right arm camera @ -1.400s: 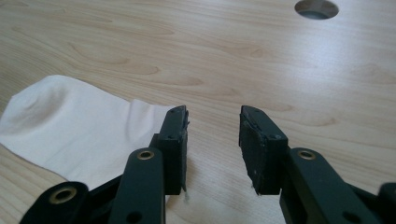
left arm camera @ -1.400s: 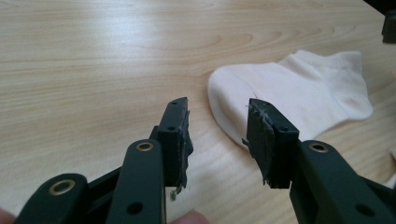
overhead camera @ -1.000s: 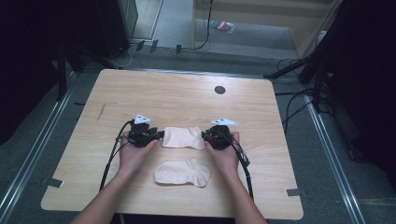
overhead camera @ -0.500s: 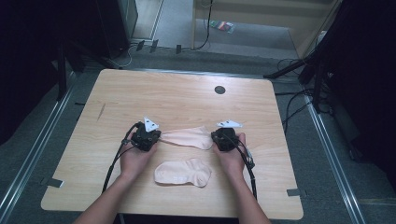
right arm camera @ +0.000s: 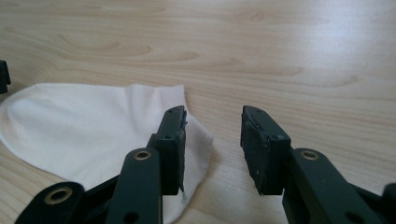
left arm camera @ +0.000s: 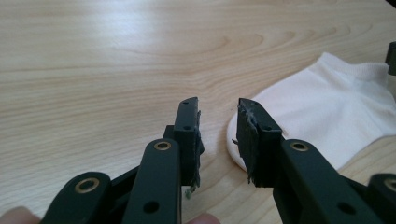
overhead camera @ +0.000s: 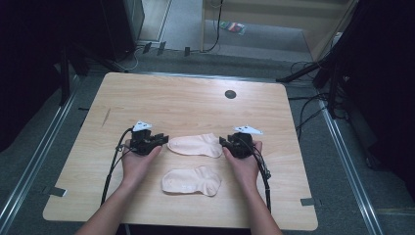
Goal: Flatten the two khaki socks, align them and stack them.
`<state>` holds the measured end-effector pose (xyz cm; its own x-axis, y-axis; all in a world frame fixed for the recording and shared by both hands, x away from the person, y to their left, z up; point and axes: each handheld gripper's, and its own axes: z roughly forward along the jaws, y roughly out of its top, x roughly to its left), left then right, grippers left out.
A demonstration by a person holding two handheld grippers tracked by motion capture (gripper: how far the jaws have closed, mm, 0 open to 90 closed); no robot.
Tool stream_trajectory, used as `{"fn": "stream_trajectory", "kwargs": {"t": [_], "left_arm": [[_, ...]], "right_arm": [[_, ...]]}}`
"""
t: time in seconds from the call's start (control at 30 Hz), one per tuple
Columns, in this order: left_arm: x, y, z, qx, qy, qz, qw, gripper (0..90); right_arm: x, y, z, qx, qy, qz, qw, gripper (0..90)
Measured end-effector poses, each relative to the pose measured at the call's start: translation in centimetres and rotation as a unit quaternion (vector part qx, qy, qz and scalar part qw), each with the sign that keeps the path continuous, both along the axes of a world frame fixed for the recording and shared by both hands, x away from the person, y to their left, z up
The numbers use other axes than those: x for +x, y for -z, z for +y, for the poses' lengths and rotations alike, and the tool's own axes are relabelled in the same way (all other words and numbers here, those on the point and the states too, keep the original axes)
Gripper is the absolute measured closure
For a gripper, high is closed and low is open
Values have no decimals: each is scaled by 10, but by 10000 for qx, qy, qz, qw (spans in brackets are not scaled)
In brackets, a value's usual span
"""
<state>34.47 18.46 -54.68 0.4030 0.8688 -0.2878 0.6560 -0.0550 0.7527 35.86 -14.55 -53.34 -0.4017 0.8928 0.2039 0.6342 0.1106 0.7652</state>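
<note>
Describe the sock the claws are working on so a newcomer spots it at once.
On the wooden table, find the person's two hands near the front edge. The sock lies flat between the left claw and right claw, farther back than the second sock.

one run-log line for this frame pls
left tongs: open, just released far sock toe | right tongs: open, at its other end | far sock: flat on table | near sock: untouched

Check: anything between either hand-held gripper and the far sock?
Nothing visible. The far sock lies flat on the wooden table between the left hand-held gripper and the right hand-held gripper. Both stand open at its ends, jaws just opened, nothing between them. The near sock lies apart.
</note>
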Motion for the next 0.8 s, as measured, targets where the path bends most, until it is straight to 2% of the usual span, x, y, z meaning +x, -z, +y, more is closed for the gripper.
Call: {"fn": "stream_trajectory", "kwargs": {"t": [0.17,0.2,0.27,0.33,0.37,0.4,0.43,0.47,0.5,0.53,0.7,0.73,0.77,0.8], "left_arm": [[-2,1,-8,63,92,59,9999,690],[-2,0,-9,-34,92,97,9999,696],[-2,0,-10,-12,60,109,9999,704],[-2,1,-15,219,84,185,9996,777],[-2,1,-15,219,84,185,9996,826],[-3,1,-15,340,140,174,9992,826],[-4,2,-17,347,146,159,9992,900],[-5,2,-16,355,206,148,9990,900],[-5,2,-16,358,250,143,9989,900],[-7,1,-16,326,304,132,9989,900],[-13,-4,-11,152,371,85,9992,900],[-18,-9,-8,43,421,60,9991,900],[-18,-9,-8,43,421,60,9991,900],[-20,-12,-7,-5,457,48,9989,900]], "right_arm": [[-1,7,2,-42,-38,96,9999,608],[-1,8,4,-73,-76,72,9999,619],[-1,8,5,-59,-81,86,9999,628],[0,9,8,-70,-123,101,9998,670],[0,9,8,-70,-123,101,9998,670],[0,10,9,-112,-155,133,9997,700],[-1,11,11,-189,-160,137,9996,736],[-2,13,13,-236,-193,132,9994,830],[-2,13,13,-236,-193,132,9994,830],[-3,12,13,-282,-189,109,9994,877],[-7,7,13,-331,-239,51,9992,885],[-10,1,12,-271,-244,19,9993,885],[-10,1,12,-271,-244,19,9993,885],[-15,-6,12,-208,-258,-23,9994,886]]}}
